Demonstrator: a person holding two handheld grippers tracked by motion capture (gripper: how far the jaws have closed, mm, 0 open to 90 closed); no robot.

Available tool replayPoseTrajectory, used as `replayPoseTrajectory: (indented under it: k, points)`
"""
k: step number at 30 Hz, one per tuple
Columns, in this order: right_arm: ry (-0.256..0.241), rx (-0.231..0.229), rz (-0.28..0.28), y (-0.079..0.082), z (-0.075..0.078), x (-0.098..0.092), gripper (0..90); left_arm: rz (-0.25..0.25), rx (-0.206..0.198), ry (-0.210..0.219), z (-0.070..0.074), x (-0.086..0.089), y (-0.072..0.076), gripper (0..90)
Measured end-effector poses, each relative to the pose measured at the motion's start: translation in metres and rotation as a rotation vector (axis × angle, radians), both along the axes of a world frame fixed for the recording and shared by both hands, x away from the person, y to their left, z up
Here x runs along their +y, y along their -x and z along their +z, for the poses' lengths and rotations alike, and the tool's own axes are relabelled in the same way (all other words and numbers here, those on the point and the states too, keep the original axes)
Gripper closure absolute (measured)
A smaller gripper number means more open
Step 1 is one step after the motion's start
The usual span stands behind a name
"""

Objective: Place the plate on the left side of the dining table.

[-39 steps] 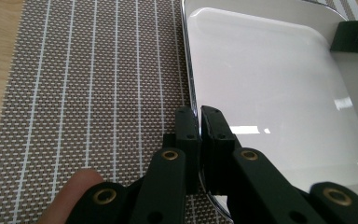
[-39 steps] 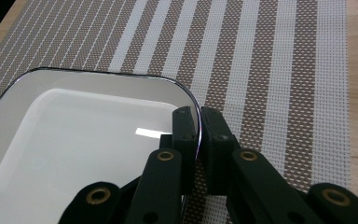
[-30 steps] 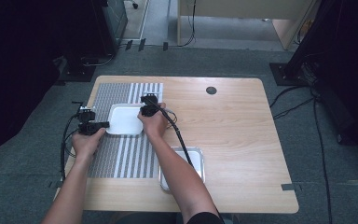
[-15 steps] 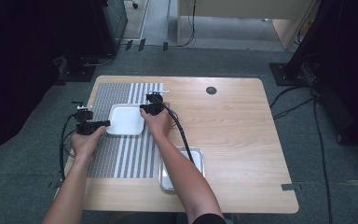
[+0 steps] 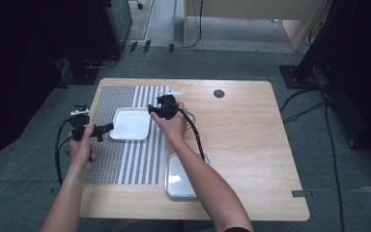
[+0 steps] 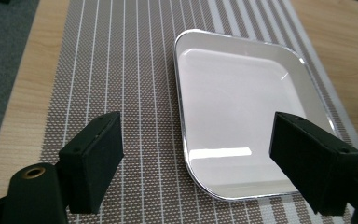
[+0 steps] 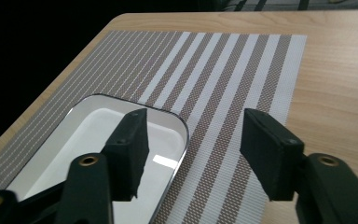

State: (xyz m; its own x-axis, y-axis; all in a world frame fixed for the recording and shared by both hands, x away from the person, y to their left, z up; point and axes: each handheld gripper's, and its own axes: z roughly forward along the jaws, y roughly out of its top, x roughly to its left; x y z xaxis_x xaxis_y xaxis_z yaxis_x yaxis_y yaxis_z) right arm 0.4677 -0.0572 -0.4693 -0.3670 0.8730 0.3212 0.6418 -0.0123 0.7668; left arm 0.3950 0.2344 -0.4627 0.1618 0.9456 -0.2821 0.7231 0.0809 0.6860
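From above, the nearest thing is a second tray (image 5: 181, 178), lying flat on the bare wood near the table's (image 5: 251, 145) front edge, just right of the mat (image 5: 125, 145). The right forearm crosses over its upper right corner, with the cable alongside.

Farther in, the left gripper (image 5: 107, 128) is held at the left edge of the table over the mat, its jaws pointing right toward the near left corner of the tray (image 5: 131, 123). In the left gripper view its jaws (image 6: 205, 158) stand wide apart and hold nothing; the tray's (image 6: 247, 116) near corner lies between and below them on the mat (image 6: 121, 93), and neither pad touches it.

The tray is square with rounded corners, a shiny rim and a white inside, and it rests flat on the mat's upper half, where fine stripes give way to broad ones.

Beyond that, the right gripper (image 5: 149, 110) hangs over the tray's far right corner, the hand (image 5: 174, 123) behind it. In the right gripper view its jaws (image 7: 193, 149) are also wide open and empty: the left one stands above the tray's (image 7: 98, 140) inside, the right one above the broad stripes of the mat (image 7: 223, 70), with the rim between them. Whether either pad touches the tray I cannot tell.

At the far side of the table a dark round hole (image 5: 219, 93) sits in the wood, and a small white scrap (image 5: 175, 92) lies at the mat's far corner.
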Motion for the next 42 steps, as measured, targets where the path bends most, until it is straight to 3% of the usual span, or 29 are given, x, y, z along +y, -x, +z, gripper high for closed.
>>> replayPoseTrajectory:
  k: [3, 5, 8, 12, 18, 28, 35, 42]
  points:
    - [0.004, -0.007, 0.007, 0.004, 0.004, -0.004, 39.6, 0.001, -0.023, 0.006, 0.004, 0.002, 0.005, 17.1]
    - [0.0, 0.005, 0.0, 0.012, 0.012, -0.014, 44.7, -0.008, -0.049, -0.007, 0.006, 0.0, 0.016, 17.0]
    - [0.004, -0.005, -0.011, 0.019, 0.017, -0.02, 41.9, -0.01, -0.059, -0.021, 0.006, -0.002, 0.023, 15.9]
    - [-0.013, -0.018, 0.0, 0.034, 0.023, -0.037, 30.0, -0.009, -0.087, -0.019, 0.007, -0.002, 0.038, 15.5]
    - [0.002, -0.043, 0.003, 0.053, 0.029, -0.051, 29.7, -0.024, -0.114, -0.028, 0.007, -0.007, 0.052, 14.3]
    - [0.034, -0.067, 0.001, 0.081, 0.035, -0.07, 23.3, -0.024, -0.129, -0.036, 0.01, -0.009, 0.071, 10.7]
    - [0.026, -0.069, -0.011, 0.098, 0.039, -0.091, 22.3, -0.001, -0.132, -0.045, 0.009, -0.005, 0.087, 9.0]
    - [0.03, -0.071, -0.035, 0.113, 0.036, -0.113, 22.4, -0.029, -0.128, -0.038, 0.004, 0.0, 0.103, 2.9]
